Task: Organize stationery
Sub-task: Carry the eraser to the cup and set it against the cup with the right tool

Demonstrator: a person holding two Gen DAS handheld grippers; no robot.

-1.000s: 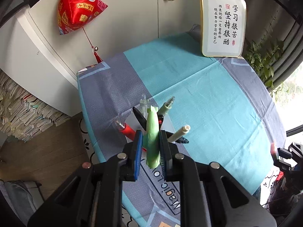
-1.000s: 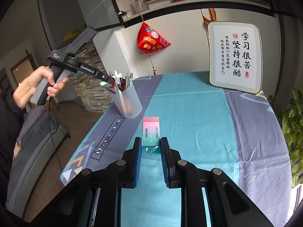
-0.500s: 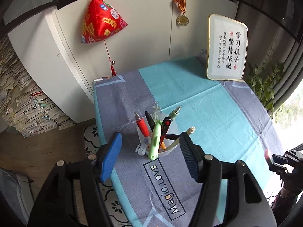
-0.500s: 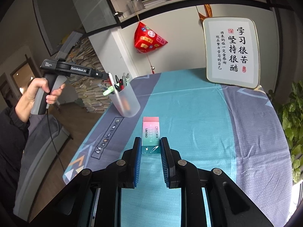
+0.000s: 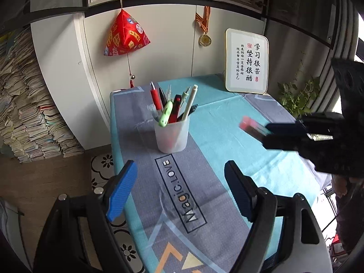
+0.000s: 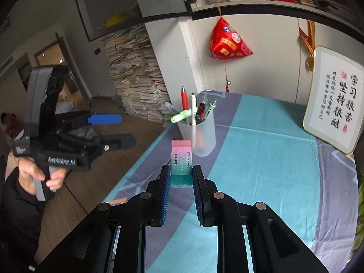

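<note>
A translucent pen cup stands on the tablecloth, holding several pens and a light green highlighter. My left gripper is open and empty, pulled back near the table's front left edge. My right gripper is shut on a pink-to-teal eraser and holds it above the cloth, close to the cup. In the left wrist view the right gripper comes in from the right with the eraser blurred at its tips. The left gripper shows open off the table's left side.
A framed calligraphy board leans at the table's back right. A red pyramid ornament and a medal hang on the wall. Stacks of books stand on the floor left. A plant is at the right.
My left gripper opened, left the green highlighter in the cup and drew back and down. My right gripper moved with the eraser toward the cup.
</note>
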